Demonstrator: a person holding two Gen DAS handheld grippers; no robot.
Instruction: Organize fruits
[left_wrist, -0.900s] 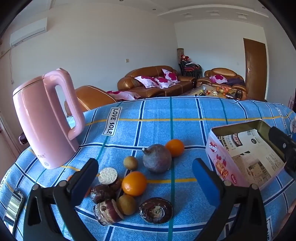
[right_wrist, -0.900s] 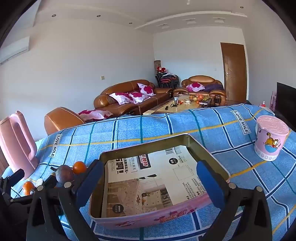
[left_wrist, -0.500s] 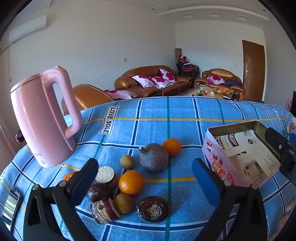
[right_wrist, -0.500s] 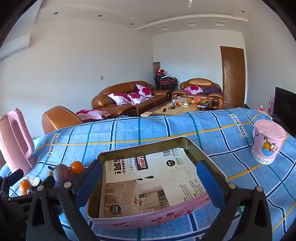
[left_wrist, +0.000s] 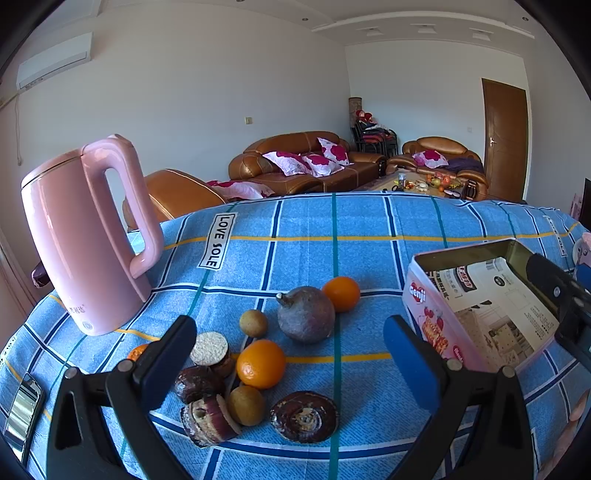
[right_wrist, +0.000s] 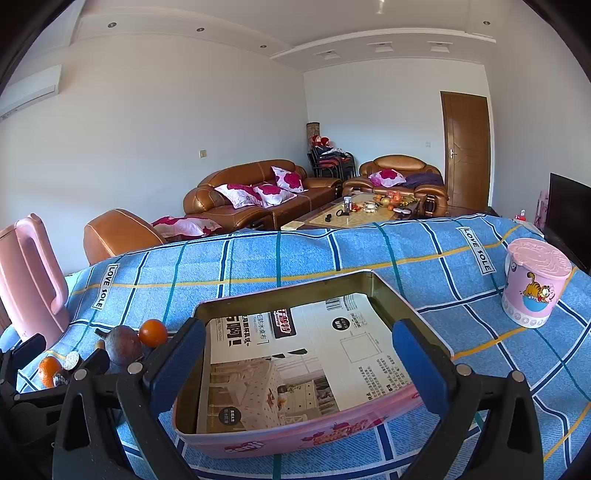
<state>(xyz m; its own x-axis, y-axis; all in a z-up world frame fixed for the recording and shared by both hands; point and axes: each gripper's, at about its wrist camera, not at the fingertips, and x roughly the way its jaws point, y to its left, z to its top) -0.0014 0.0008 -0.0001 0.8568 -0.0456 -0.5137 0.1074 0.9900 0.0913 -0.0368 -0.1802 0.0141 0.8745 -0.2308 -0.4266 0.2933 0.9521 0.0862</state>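
A cluster of fruit lies on the blue checked tablecloth (left_wrist: 303, 229): a large purple fruit (left_wrist: 306, 314), an orange (left_wrist: 341, 294) behind it, a nearer orange (left_wrist: 260, 364), two small brown fruits (left_wrist: 253, 323) and several dark cut pieces (left_wrist: 303, 416). My left gripper (left_wrist: 291, 362) hovers just short of the cluster, open, nothing between its fingers. A pink tin box (right_wrist: 306, 369) lined with printed paper sits to the right. My right gripper (right_wrist: 299, 365) stands open over the tin's near side, empty. The fruit (right_wrist: 123, 345) also shows at that view's left.
A tall pink kettle (left_wrist: 85, 236) stands at the left of the table. A pink cartoon cup (right_wrist: 532, 282) stands at the right. A phone (left_wrist: 22, 410) lies at the near left edge. Brown sofas (right_wrist: 258, 195) and a coffee table fill the room beyond.
Both views have shifted slightly: the kettle and fruit sit a little further left and lower in frame. Both grippers stay open and empty.
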